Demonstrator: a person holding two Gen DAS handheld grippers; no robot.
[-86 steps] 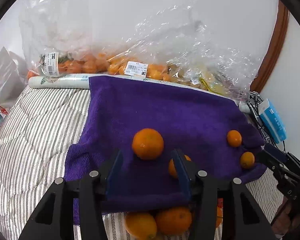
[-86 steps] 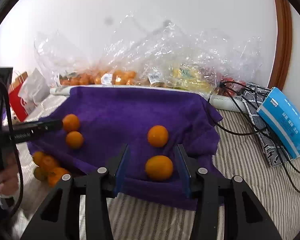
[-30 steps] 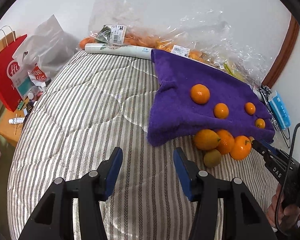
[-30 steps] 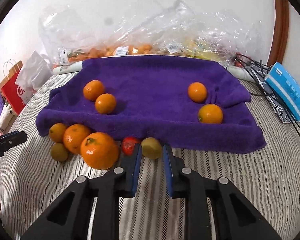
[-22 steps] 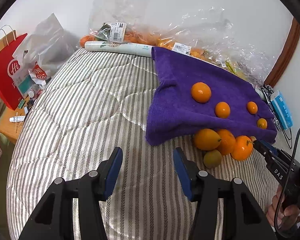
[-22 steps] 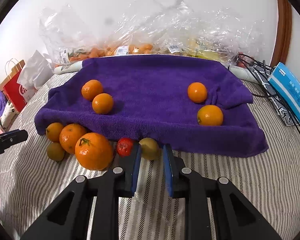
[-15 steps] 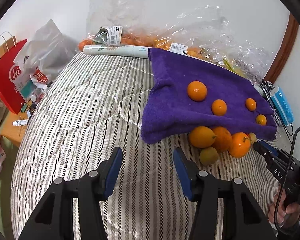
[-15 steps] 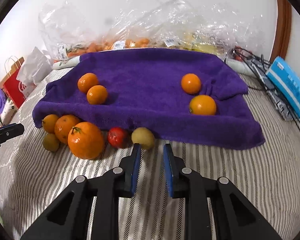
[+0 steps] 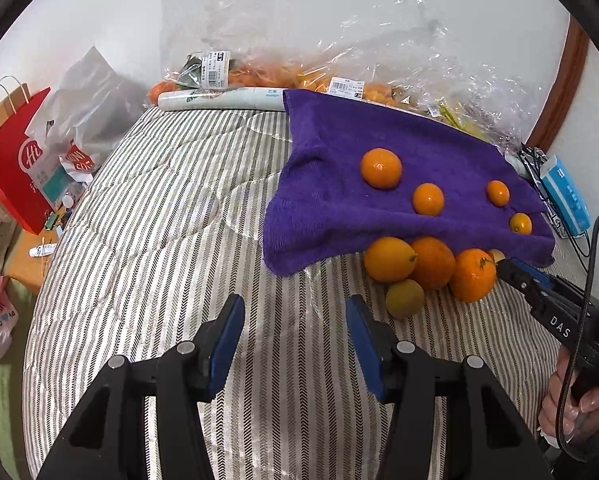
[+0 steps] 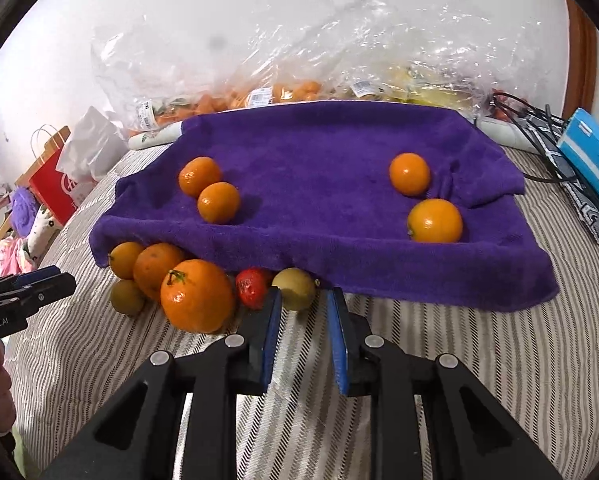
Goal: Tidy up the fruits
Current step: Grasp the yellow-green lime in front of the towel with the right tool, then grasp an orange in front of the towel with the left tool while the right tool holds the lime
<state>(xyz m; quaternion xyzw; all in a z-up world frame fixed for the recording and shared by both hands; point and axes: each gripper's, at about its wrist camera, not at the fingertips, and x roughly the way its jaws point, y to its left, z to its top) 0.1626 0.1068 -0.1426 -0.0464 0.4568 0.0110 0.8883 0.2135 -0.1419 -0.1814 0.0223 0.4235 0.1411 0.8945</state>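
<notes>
A purple towel (image 10: 319, 152) lies on the striped bedcover with several small oranges on it, two at its left (image 10: 218, 202) and two at its right (image 10: 434, 221). Along its near edge sits a heap: a big stemmed orange (image 10: 197, 296), a red fruit (image 10: 253, 286), a yellow-green fruit (image 10: 295, 288) and more oranges (image 9: 389, 259). My right gripper (image 10: 304, 295) is shut with nothing in it, its tips just short of the yellow-green fruit. My left gripper (image 9: 295, 305) stands open over bare bedcover, left of the heap and below the towel (image 9: 339, 152).
Clear plastic bags of fruit (image 10: 283, 92) line the wall behind the towel. A red paper bag (image 9: 15, 160) and clutter stand off the bed's left edge. A blue box (image 10: 595, 152) and black cables (image 10: 539, 120) lie at the right. Striped bedcover (image 9: 159, 200) spreads left.
Since 2.9 s ago both grippers have drawn back off the towel, leaving the oranges there; the right one has shut. In the last second the right gripper tipped slightly; the left barely shifted.
</notes>
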